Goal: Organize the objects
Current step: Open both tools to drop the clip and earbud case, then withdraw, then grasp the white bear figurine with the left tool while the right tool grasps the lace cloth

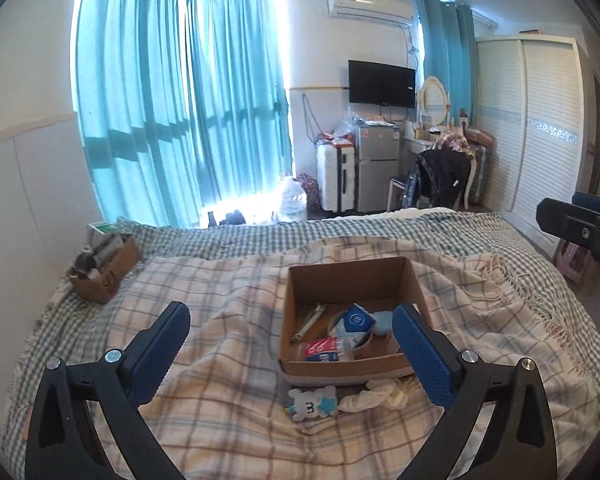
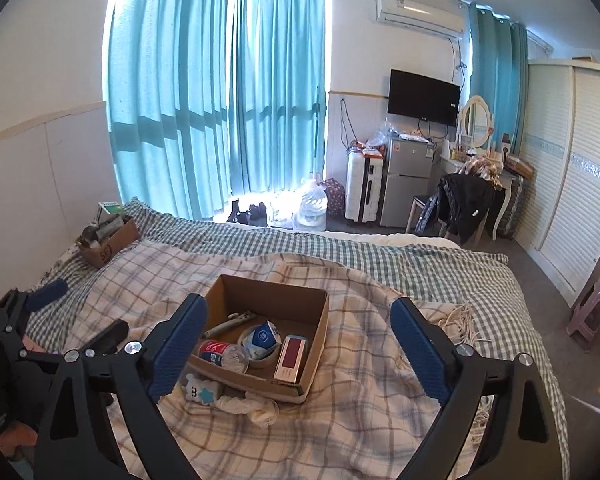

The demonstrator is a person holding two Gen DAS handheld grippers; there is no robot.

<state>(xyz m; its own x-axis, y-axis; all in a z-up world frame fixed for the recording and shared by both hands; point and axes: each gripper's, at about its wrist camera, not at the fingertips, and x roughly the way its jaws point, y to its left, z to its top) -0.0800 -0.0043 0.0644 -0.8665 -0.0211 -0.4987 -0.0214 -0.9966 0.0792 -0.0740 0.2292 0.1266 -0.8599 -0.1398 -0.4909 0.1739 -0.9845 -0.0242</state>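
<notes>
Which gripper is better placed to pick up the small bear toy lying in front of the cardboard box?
Left, probably. The white-and-blue bear toy lies between the left gripper's open jaws, just ahead of the open brown cardboard box. In the right wrist view the toy sits beside the right gripper's left finger, off-centre.

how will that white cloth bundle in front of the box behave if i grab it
The white cloth is crumpled and slack on the blanket, so probably floppy and light. It will likely drape and unravel when lifted; it touches the bear toy, so may drag it.
</notes>
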